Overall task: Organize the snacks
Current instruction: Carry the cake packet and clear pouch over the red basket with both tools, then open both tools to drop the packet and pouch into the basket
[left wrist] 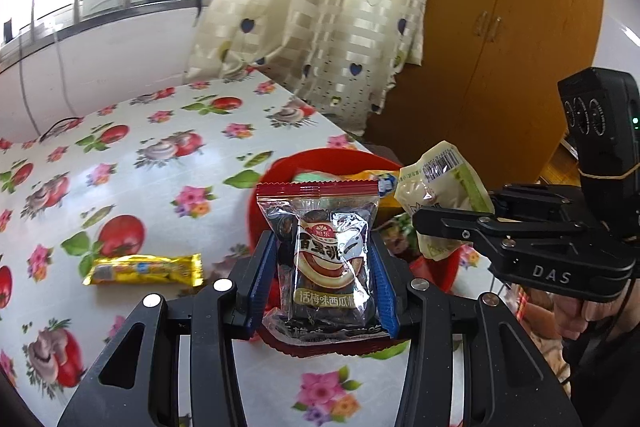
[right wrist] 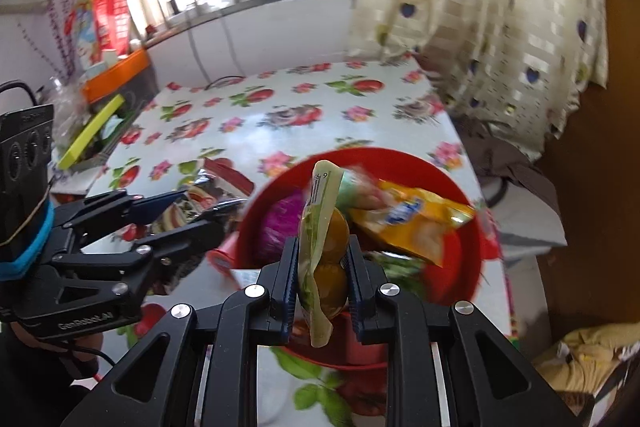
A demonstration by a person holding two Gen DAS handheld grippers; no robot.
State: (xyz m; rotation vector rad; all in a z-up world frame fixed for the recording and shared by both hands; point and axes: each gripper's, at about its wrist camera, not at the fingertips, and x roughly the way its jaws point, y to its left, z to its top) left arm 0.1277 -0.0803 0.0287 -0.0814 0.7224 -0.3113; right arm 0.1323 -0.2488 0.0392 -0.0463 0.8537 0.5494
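My left gripper is shut on a clear seed packet with a red top seam, held just in front of the red bowl. My right gripper is shut on a pale green packet with two round yellow-brown pieces, held over the red bowl. The bowl holds an orange packet, a purple one and others. In the left wrist view the right gripper and its green packet show at right. In the right wrist view the left gripper shows at left with its packet.
A yellow snack bar lies on the flowered tablecloth left of the bowl. A curtain hangs at the table's far right corner, a wooden wardrobe behind it. A cluttered shelf with an orange tray stands left of the table.
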